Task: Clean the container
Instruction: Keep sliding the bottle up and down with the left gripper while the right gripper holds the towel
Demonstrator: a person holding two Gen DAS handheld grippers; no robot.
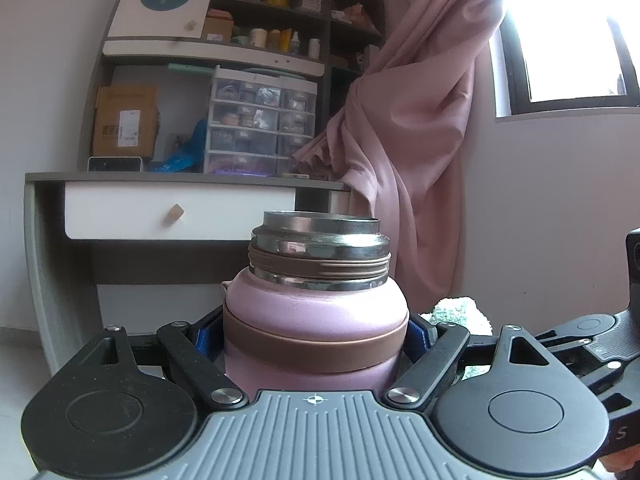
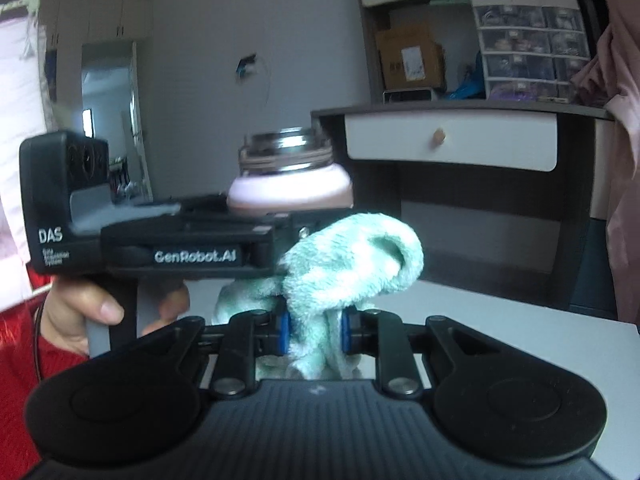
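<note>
Between the blue pads of the right hand-held gripper hangs a mint-green fluffy cloth, pinched tight, with the jaws almost fully together and the loose part of the cloth folding up and over to the right. Just beyond it, and a little higher and to the left in the right wrist view, stands the pink insulated flask, which is the container to clean. Its lid is off, so the steel threaded mouth is open and points upward; the long axis of the flask is upright, maybe tilted very slightly. The left hand-held gripper holds this flask around the body, at the brown band below the shoulder, with the jaws spread wide and one blue pad on each side of the flask. A hand with a red sleeve holds the handle of this left tool. In the left wrist view a small part of the cloth appears low on the right of the flask, near but I cannot tell if it touches. So the cloth is lower than the mouth and on the right side of the flask, and the right hand is the one free to act. In my judgement, to wipe the inside the cloth must go up above the rim and then come down along the upright axis; to wipe the outside wall it only needs to move sideways to the left. A white surface lies under the right tool.
</note>
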